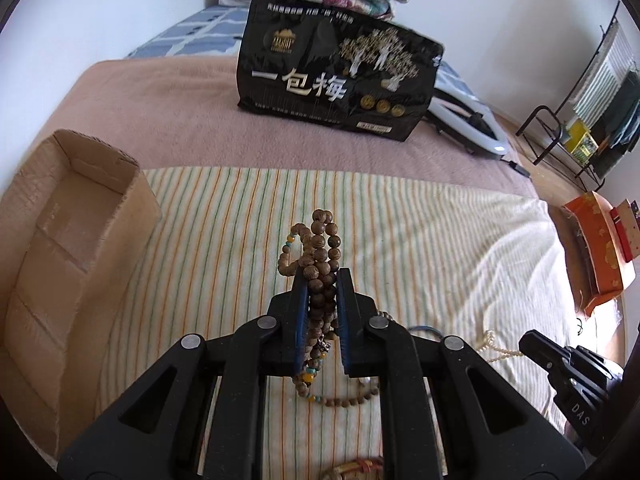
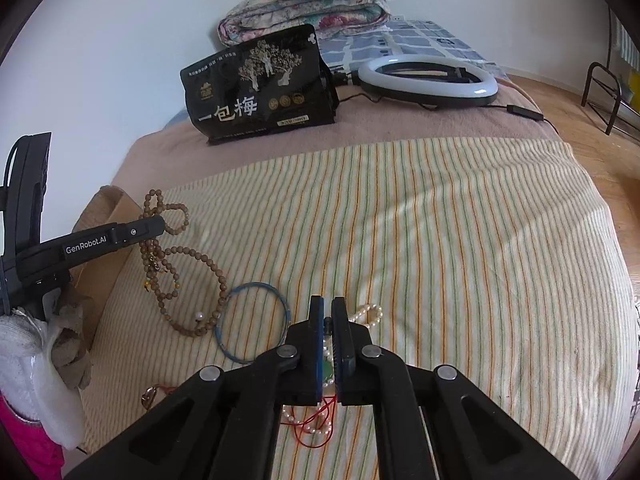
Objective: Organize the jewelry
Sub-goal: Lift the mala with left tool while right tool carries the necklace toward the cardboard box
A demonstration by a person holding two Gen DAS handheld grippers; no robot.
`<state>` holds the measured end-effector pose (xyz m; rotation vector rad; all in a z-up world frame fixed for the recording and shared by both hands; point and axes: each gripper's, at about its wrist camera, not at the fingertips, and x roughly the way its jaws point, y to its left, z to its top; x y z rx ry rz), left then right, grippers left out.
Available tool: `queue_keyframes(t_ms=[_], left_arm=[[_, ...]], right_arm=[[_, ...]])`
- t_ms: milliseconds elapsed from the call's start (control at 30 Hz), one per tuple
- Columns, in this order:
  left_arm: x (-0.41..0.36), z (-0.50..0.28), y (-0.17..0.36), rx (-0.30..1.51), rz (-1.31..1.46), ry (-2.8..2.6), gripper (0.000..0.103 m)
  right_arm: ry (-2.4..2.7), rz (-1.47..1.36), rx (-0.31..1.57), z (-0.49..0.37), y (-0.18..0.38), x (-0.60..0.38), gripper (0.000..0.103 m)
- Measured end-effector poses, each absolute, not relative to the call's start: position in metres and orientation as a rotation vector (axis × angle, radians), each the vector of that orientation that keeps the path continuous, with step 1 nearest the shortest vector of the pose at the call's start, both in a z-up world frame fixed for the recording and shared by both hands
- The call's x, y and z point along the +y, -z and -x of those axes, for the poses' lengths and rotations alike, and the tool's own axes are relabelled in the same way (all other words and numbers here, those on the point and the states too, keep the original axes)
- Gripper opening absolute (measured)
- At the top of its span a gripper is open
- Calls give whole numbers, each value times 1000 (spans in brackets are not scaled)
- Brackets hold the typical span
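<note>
In the left wrist view my left gripper point(image 1: 322, 274) is shut on a long strand of brown wooden beads point(image 1: 320, 236). The strand bunches above the fingertips and trails down to the striped towel point(image 1: 224, 240). The right wrist view shows the same gripper point(image 2: 159, 225) from the side, with the wooden beads point(image 2: 176, 268) hanging from it. My right gripper point(image 2: 328, 303) is shut on a pearl necklace point(image 2: 370, 314). A green pendant point(image 2: 329, 372) and a red cord point(image 2: 316, 428) show between and below its jaws. A blue bangle point(image 2: 252, 320) lies flat between the two grippers.
An open cardboard box point(image 1: 80, 216) stands at the towel's left edge. A black snack bag point(image 1: 336, 68), a ring light point(image 2: 428, 76) and folded quilts point(image 2: 304, 4) lie further back on the bed. An orange box point(image 1: 596, 252) sits off the right edge. A gloved hand point(image 2: 24, 340) holds the left gripper.
</note>
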<state>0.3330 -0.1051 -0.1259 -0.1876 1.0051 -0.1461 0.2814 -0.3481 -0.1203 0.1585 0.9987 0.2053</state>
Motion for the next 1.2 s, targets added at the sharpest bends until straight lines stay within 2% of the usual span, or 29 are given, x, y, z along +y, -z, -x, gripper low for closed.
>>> queue_keyframes(t_ms=[333,767,1200], left_arm=[[-91,-299,78,921,202,186,11],[-69,-261,17,812,212,219,11],[-50,-236,-22,741,225,218,11]], right_arm=[[-209,-182,933,-261,79,-353,1],[-235,-132,795,-234,-1,-336,1],[-250,-91,692,-215,-61,-318,1]])
